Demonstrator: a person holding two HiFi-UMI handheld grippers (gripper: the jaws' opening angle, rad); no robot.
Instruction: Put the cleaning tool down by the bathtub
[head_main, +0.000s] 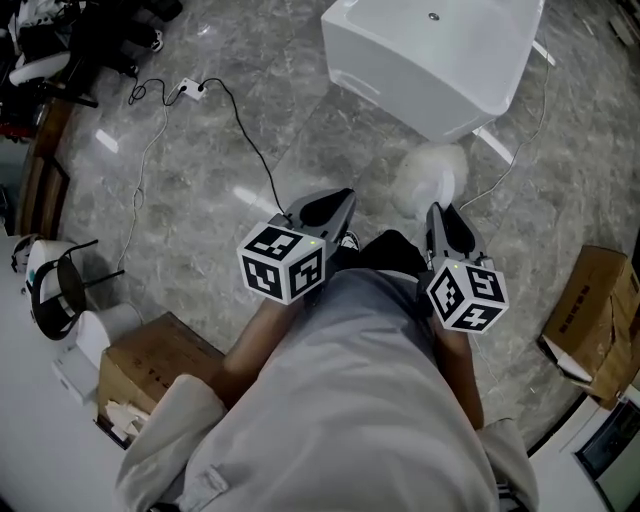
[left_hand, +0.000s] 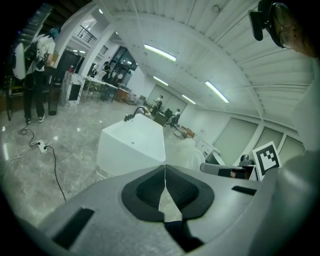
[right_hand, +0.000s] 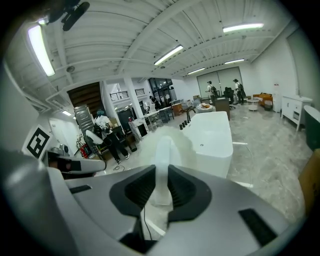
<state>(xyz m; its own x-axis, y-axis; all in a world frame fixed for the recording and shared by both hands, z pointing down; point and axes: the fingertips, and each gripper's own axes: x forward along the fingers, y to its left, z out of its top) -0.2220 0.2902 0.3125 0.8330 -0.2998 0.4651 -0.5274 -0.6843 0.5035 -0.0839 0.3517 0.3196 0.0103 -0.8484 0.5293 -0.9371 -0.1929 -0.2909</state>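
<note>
Between right tongs (right_hand: 161, 176): cleaning tool (right_hand: 163, 150), fluffy head blurred.

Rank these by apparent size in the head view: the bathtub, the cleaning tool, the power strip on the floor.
1. bathtub, largest, though cropped at the top edge.
2. cleaning tool, whose fluffy head is held nearer the camera yet looks clearly smaller.
3. power strip, smallest.
</note>
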